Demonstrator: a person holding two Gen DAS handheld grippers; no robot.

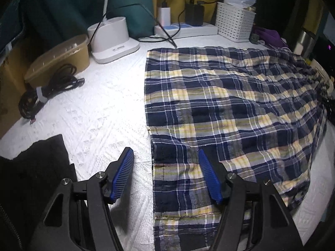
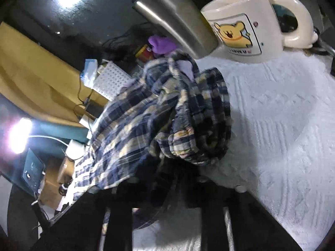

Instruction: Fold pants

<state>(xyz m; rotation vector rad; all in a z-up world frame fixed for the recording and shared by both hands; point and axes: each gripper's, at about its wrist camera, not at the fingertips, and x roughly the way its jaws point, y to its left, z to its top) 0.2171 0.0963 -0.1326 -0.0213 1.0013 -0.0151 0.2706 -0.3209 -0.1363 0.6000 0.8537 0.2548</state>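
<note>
The plaid pants, navy, yellow and white, lie spread on the white textured cloth. My left gripper is open, its blue pads astride the pants' near left hem edge, just above it. In the right wrist view the pants are bunched and lifted off the cloth at the waistband end. My right gripper is shut on that bunched fabric; its fingertips are hidden under the folds.
A white lamp base, brown tub and coiled black cable stand at the left. A power strip and white basket are at the back. A bear mug and steel tumbler stand near the right gripper.
</note>
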